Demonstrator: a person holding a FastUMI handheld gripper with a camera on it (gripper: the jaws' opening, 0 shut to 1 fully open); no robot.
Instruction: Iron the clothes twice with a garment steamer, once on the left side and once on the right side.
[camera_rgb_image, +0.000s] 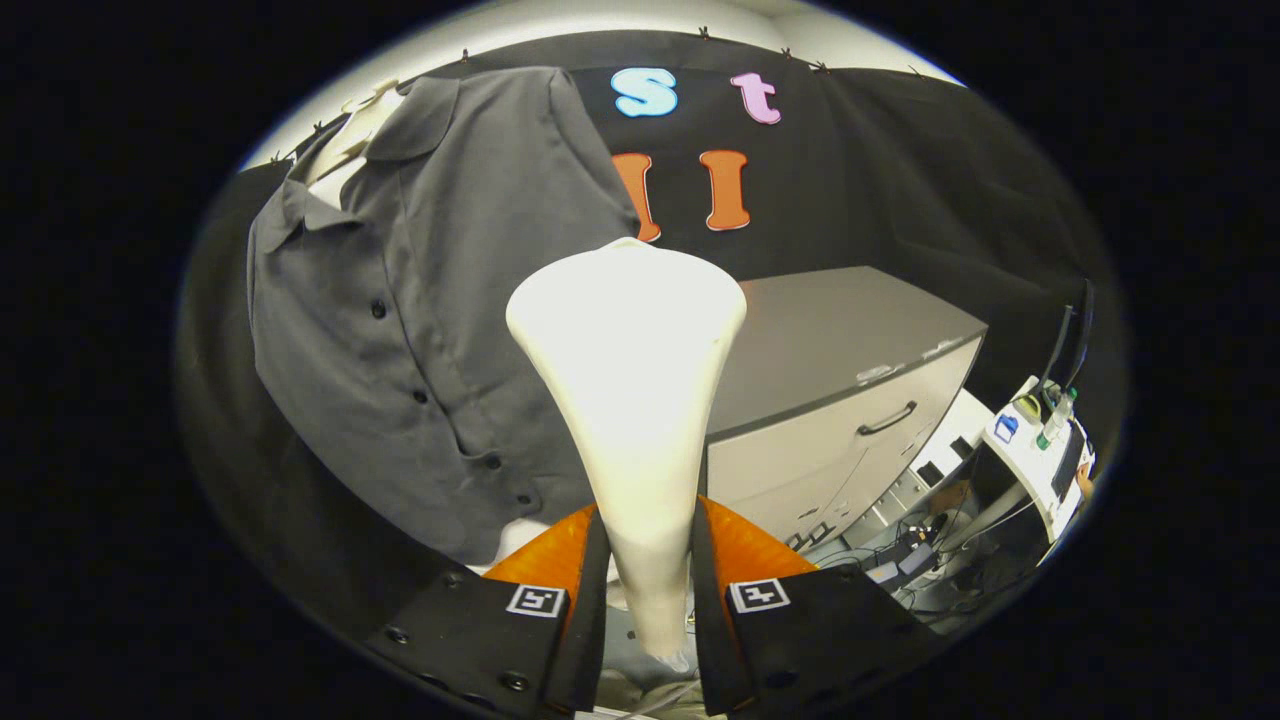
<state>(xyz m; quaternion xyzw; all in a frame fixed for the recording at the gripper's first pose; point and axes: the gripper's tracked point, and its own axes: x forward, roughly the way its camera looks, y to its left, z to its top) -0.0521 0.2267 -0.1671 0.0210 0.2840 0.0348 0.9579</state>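
Far left: grey shirt (420, 330) hangs on a hanger against the booth wall, button placket facing us, collar up top, hem dropping down near the jaws' left side. Fabric looks thin and soft, so it'll prob give and swing under the head; needs light pressure w/ slow strokes, no pinching. Centre: steamer (628, 400) is clamped in the gripper (648, 590), jaws closed on its narrow handle neck, both fingers pressing either side. Wide head flares up beyond the fingertips, just right of the shirt's front edge, not clearly touching cloth, can't tell the gap. Body looks like smooth hard plastic, stiff, likely light-ish but slick; hold at the neck is the right spot, flare above stops it slipping thru. Cord seems to trail below, hard to see. Right: grey cabinet (850, 370) w/ drawer handle, behind the steamer; far right a small white cart (1035, 450) w/ bottles, cables on the floor. Judgement: neither pass looks started; head must shift left onto the shirt panel.
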